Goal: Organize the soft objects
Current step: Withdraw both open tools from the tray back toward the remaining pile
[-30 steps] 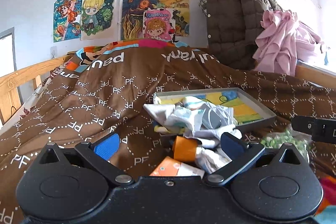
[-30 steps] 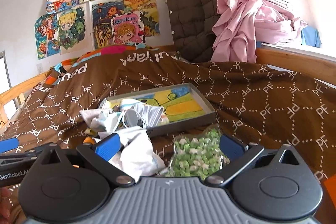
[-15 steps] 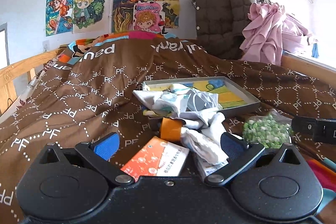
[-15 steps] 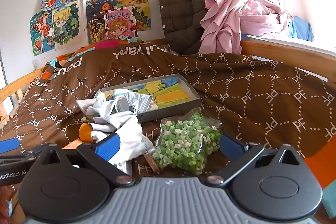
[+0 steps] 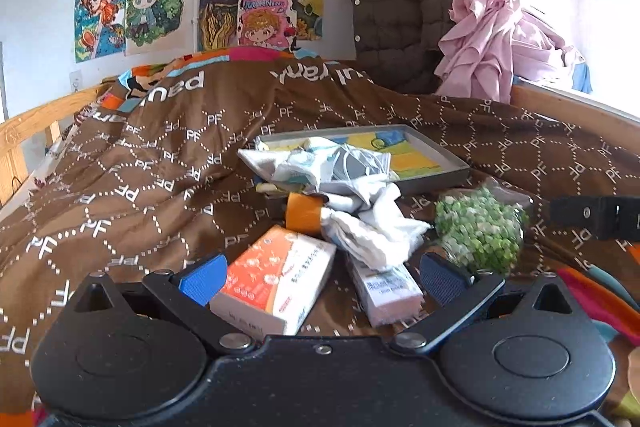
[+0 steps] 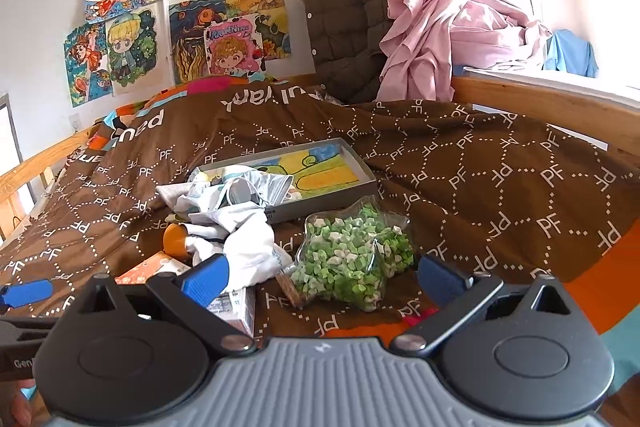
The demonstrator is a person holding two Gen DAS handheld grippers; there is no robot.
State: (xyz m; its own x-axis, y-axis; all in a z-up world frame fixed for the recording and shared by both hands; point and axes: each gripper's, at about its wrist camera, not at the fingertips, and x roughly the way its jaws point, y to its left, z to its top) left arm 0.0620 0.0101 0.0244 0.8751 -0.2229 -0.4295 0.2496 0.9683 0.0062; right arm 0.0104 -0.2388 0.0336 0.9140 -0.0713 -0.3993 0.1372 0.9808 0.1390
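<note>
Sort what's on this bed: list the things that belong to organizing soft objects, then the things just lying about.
Belongs to the job:
white cloth
crumpled fabrics spilling over the tray's near edge
gray tray

Just lying about:
orange box
small white box
star-shaped jar of green and white bits
brown jacket
pink clothes

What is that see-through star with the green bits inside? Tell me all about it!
The star bag is clear, crinkly plastic, star-shaped and stuffed with little green and white pieces. It lies on the brown blanket, in front of the grey tray and beside the white cloth. The right gripper is open before it, not touching.
</note>
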